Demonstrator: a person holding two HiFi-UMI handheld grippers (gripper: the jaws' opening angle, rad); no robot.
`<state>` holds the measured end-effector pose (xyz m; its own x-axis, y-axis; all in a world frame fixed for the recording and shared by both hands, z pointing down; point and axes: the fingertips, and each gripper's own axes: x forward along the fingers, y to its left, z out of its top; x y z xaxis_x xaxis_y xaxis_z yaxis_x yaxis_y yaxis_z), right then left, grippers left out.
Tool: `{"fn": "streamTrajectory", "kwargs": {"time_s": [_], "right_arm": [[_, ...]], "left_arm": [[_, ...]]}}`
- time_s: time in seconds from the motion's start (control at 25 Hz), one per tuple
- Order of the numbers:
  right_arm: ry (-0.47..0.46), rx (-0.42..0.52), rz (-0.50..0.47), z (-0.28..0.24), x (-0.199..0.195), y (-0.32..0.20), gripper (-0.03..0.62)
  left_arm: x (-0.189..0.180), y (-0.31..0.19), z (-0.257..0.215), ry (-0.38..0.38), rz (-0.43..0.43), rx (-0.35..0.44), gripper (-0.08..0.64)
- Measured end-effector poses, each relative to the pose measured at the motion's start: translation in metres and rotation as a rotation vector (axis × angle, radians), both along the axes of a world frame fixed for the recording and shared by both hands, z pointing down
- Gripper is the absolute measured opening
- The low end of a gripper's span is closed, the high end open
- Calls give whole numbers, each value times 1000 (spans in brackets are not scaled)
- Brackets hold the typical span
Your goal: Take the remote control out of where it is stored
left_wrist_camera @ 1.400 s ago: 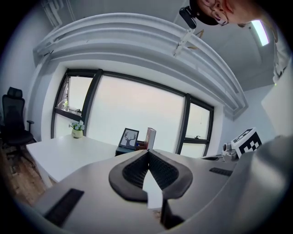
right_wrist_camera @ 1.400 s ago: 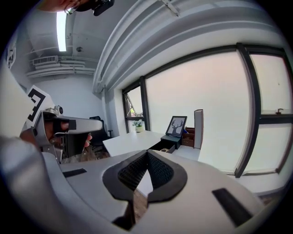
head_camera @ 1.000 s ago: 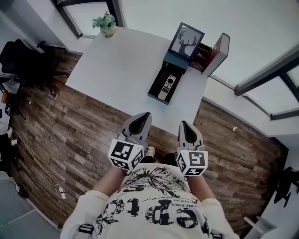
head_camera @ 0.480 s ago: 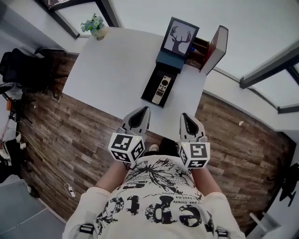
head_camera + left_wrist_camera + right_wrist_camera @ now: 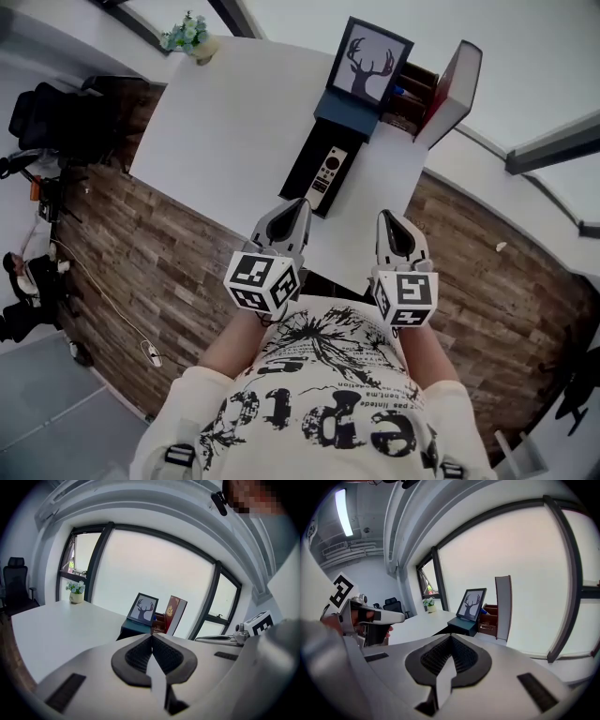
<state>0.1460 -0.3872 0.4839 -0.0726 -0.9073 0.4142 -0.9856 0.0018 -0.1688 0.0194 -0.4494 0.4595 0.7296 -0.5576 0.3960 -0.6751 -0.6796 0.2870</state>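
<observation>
A pale remote control [image 5: 325, 175] lies face up in a long dark tray [image 5: 302, 165] that juts from a dark teal box [image 5: 351, 113] on the white table [image 5: 234, 112]. A deer picture [image 5: 368, 58] stands on that box. My left gripper [image 5: 299, 203] is shut and empty, its tip over the table's near edge, just short of the tray's end. My right gripper [image 5: 386, 217] is shut and empty too, at the same edge, right of the tray. The left gripper view shows shut jaws [image 5: 151, 636] aimed at the deer picture [image 5: 143, 607]. The right gripper view's shut jaws [image 5: 450, 636] point the same way.
A red book [image 5: 452, 90] stands upright beside a wooden organiser [image 5: 412, 97] right of the box. A small potted plant [image 5: 187, 36] sits at the table's far left corner. A black office chair [image 5: 61, 117] and a cable [image 5: 112, 314] are on the wood floor at left.
Both grippers have moved forward, from over the floor to the table's near edge, closer to the tray. Both stayed shut.
</observation>
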Motion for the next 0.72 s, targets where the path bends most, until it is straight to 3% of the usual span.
{"fn": "streamTrajectory", "kwargs": {"time_s": [0.24,0.4,0.56,0.72], "right_arm": [[-35,-65,12,15,7,-6,2],[-46,-91,35,21,7,-14,2],[-64,-128,68,32,4,-20,2],[-67,-146,95,36,0,-30,2]], "left_arm": [[16,-7,34,-67,67,-70,9],[26,-22,63,-179,163,-74,9],[34,-30,98,-239,222,-158,12],[38,-43,121,-266,231,-193,132]]}}
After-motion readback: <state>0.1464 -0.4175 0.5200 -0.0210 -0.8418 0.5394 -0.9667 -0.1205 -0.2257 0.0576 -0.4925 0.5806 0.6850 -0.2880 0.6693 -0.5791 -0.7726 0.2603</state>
